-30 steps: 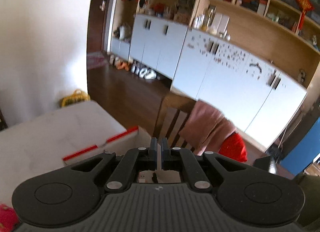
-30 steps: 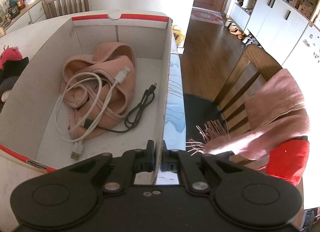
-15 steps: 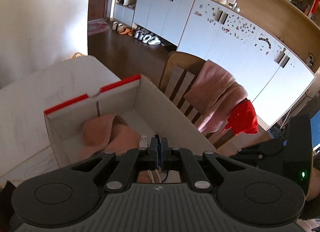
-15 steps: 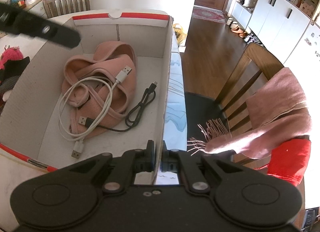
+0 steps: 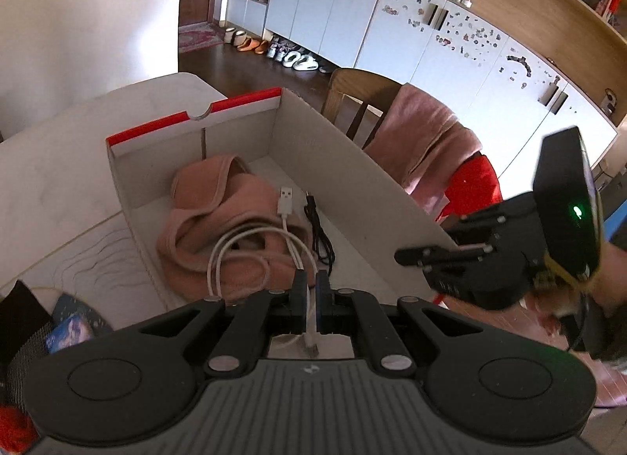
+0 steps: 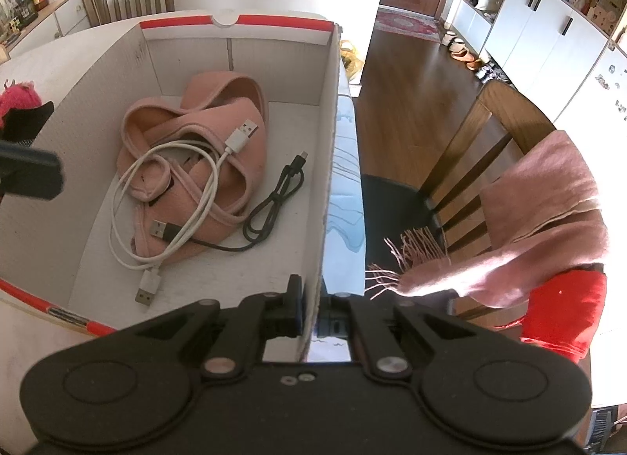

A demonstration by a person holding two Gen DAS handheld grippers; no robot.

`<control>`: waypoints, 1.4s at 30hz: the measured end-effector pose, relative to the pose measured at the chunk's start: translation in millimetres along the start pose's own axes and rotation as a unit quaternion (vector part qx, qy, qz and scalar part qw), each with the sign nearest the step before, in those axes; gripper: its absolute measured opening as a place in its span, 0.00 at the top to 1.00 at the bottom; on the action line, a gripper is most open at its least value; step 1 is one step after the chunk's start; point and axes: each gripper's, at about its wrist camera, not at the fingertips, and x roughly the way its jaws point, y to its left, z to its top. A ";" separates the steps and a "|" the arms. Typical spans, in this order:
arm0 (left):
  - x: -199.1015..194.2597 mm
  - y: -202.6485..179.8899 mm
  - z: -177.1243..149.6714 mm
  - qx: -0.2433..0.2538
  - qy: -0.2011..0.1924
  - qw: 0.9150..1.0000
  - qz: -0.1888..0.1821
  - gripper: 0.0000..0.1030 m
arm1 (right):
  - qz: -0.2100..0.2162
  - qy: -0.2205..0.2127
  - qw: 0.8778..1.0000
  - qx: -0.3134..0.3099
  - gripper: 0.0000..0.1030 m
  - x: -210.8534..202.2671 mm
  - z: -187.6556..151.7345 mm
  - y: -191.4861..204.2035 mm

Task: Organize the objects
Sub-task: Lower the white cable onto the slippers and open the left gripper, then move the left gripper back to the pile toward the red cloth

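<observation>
A white cardboard box with red-edged rims point(image 6: 274, 24) stands on the table; it also shows in the left wrist view point(image 5: 196, 118). Inside lie a pink cloth point(image 6: 235, 114) point(image 5: 203, 212), a white USB cable point(image 6: 164, 188) point(image 5: 243, 251) and a black cable point(image 6: 270, 200) point(image 5: 319, 235). My right gripper point(image 6: 311, 290) is shut on the box's right side wall, one finger inside and one outside. My left gripper point(image 5: 309, 278) hovers above the box's near end, shut and empty; the cable's white plug shows through the gap below. The right gripper shows in the left wrist view point(image 5: 431, 259).
A wooden chair point(image 6: 482, 149) draped with a pink scarf point(image 6: 540, 196) and a red cloth point(image 6: 564, 310) stands right of the table. A red fuzzy item and dark objects point(image 6: 19, 102) lie left of the box. White cabinets point(image 5: 431, 31) line the far wall.
My left gripper has tilted down and moved over the box, bringing the box interior into view. The right gripper has stayed clamped on the box wall.
</observation>
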 end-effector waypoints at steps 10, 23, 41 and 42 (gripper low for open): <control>-37.8 10.5 -22.4 -0.021 -0.027 0.999 0.024 0.92 | -0.010 0.004 1.000 0.000 0.95 -0.4 1.1 2.1; -101.4 70.6 -65.5 -0.088 -0.067 0.988 0.112 0.21 | -0.017 0.007 1.000 -0.001 0.95 0.4 2.2 3.4; -123.4 192.7 -133.6 -0.287 -0.073 0.925 0.238 0.00 | -0.017 0.008 1.000 -0.002 0.94 1.5 3.2 5.0; -121.9 198.3 -135.0 -0.296 -0.068 0.921 0.242 0.00 | -0.017 0.008 1.000 -0.002 0.94 1.6 3.3 5.3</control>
